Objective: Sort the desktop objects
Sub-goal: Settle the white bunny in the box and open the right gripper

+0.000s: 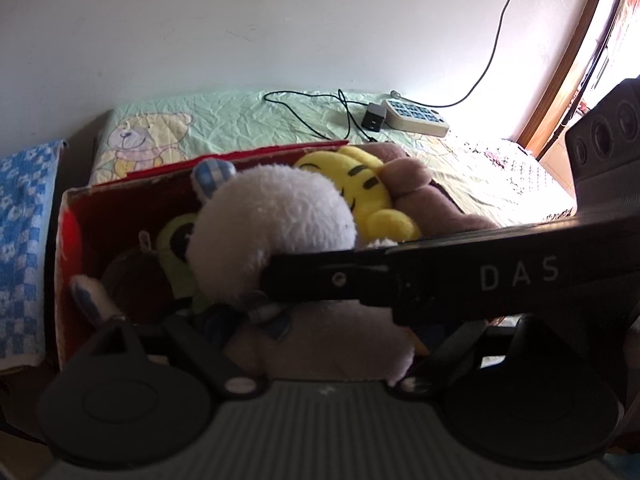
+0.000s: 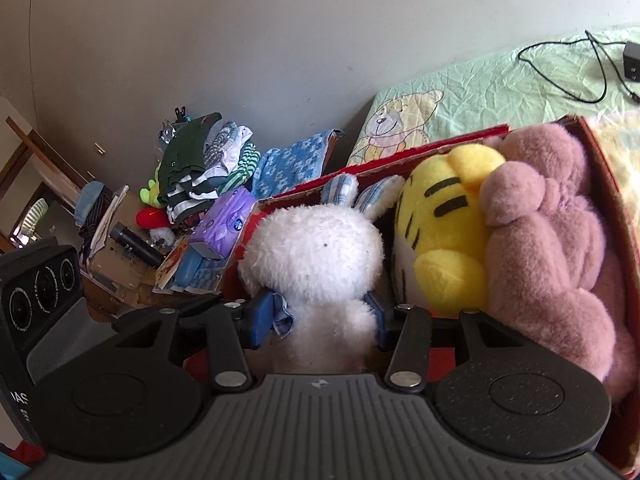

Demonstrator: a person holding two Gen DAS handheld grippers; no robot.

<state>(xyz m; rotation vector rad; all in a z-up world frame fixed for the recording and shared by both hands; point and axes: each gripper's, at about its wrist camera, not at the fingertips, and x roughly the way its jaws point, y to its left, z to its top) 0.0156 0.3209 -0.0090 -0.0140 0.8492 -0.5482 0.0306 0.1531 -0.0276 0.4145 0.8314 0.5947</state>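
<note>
- Right gripper (image 2: 318,322) clamped on the white plush rabbit (image 2: 316,256), blue pads (image 2: 262,322) pressing its neck from both sides, head just ahead of the fingertips.
- Rabbit upright inside the red cardboard box (image 2: 608,184), over its near left part.
- Yellow tiger plush (image 2: 444,240) just right of the rabbit, pink plush (image 2: 548,224) further right, both in the box.
- Left gripper (image 1: 256,320) spread wide, pressing on nothing; rabbit's head just ahead, above its fingers.
- Green plush (image 1: 176,240) deeper in the box, ahead and left.

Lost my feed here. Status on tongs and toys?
Right tongs shut on white bunny over red box. Left tongs open, empty. Tiger and pink plush crowd the box.
</note>
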